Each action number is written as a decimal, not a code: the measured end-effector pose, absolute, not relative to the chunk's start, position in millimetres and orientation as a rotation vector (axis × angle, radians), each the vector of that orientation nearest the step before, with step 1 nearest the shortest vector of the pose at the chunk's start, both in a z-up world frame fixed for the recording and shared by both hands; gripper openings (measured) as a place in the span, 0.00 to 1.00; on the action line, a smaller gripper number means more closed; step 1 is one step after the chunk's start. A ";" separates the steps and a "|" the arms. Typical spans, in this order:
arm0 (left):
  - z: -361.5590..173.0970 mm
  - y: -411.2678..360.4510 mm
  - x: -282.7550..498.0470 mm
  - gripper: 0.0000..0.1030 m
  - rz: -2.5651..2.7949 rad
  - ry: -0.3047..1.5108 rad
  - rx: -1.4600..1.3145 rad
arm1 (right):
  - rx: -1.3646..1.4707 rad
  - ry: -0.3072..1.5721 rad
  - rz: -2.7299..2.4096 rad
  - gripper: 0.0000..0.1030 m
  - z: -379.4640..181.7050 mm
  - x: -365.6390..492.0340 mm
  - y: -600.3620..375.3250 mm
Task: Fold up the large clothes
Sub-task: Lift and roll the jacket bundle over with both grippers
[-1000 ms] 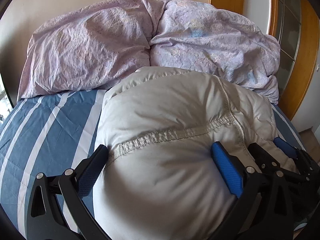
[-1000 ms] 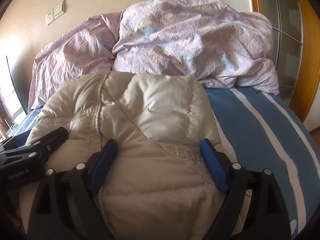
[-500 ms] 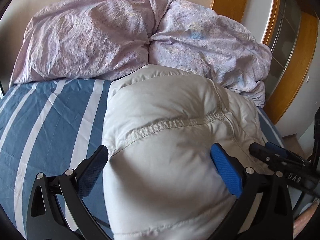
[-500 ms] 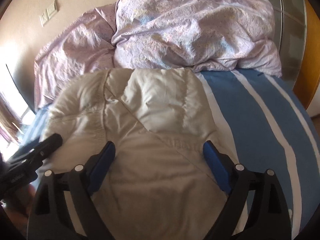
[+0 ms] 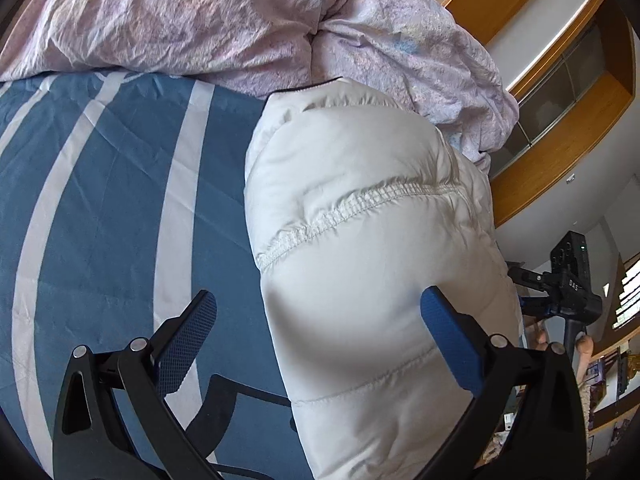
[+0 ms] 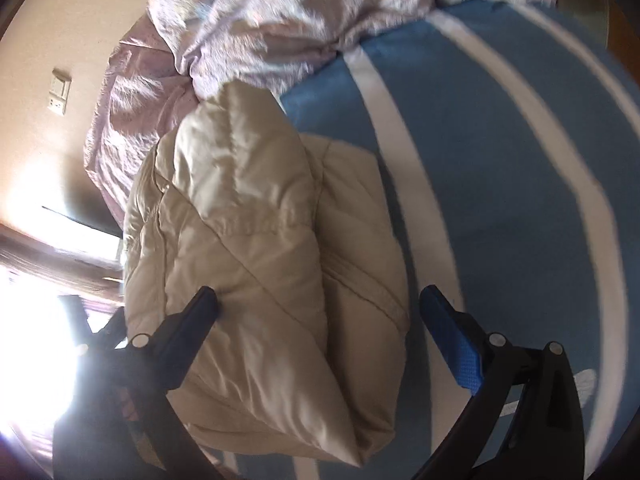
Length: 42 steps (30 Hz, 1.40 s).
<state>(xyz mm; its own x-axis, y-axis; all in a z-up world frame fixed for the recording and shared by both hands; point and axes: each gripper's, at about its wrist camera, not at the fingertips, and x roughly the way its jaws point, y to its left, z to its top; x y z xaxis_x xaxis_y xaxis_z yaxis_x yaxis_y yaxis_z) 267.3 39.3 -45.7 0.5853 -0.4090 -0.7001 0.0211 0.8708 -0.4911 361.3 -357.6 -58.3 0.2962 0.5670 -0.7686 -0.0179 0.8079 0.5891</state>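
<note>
A puffy off-white down jacket [image 5: 368,248] lies folded into a thick bundle on the blue striped bed sheet [image 5: 104,184]. It also shows in the right wrist view [image 6: 256,248]. My left gripper [image 5: 320,332] is open and empty, above the bundle's left edge, one finger over the sheet and one over the jacket. My right gripper [image 6: 320,320] is open and empty, above the bundle's near right part. The right gripper's body shows at the far right of the left wrist view [image 5: 568,288].
A crumpled lilac duvet [image 5: 240,20] is heaped at the head of the bed, touching the jacket's far end; it shows in the right wrist view too [image 6: 256,24]. A wooden frame with glass panels [image 5: 560,112] stands on the right. A bright window [image 6: 36,280] is on the left.
Both grippers have lifted off the jacket and pulled apart sideways, left to the left and right to the right. Both views tilted. The folded jacket stays in place.
</note>
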 end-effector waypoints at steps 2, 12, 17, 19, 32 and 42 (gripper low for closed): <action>-48.5 37.9 269.0 0.99 -0.294 0.924 -0.480 | 0.588 1.250 0.475 0.98 -69.9 363.3 -357.3; -59.5 27.1 280.7 0.99 -0.411 0.967 -0.522 | 0.688 1.323 0.625 0.98 -99.3 363.6 -342.7; -61.8 24.1 285.1 0.99 -0.431 0.973 -0.506 | 0.689 1.307 0.646 0.98 -103.0 361.0 -337.9; -63.0 23.2 286.1 0.99 -0.432 0.973 -0.502 | 0.675 1.305 0.654 0.98 -101.8 359.5 -333.5; -62.2 18.5 280.8 0.89 -0.431 0.888 -0.518 | 0.659 1.229 0.692 0.82 -98.3 349.3 -301.1; -43.3 24.2 274.8 0.73 -0.418 0.816 -0.469 | 0.654 1.166 0.709 0.60 -87.6 338.1 -289.6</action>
<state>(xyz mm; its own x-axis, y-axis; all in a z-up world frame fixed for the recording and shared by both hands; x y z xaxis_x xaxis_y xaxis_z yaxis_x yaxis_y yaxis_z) 274.8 24.2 -43.3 0.6152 -0.5233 -0.5896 0.1731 0.8193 -0.5466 338.1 -289.6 -87.6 0.2335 0.7816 -0.5784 -0.1541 0.6171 0.7717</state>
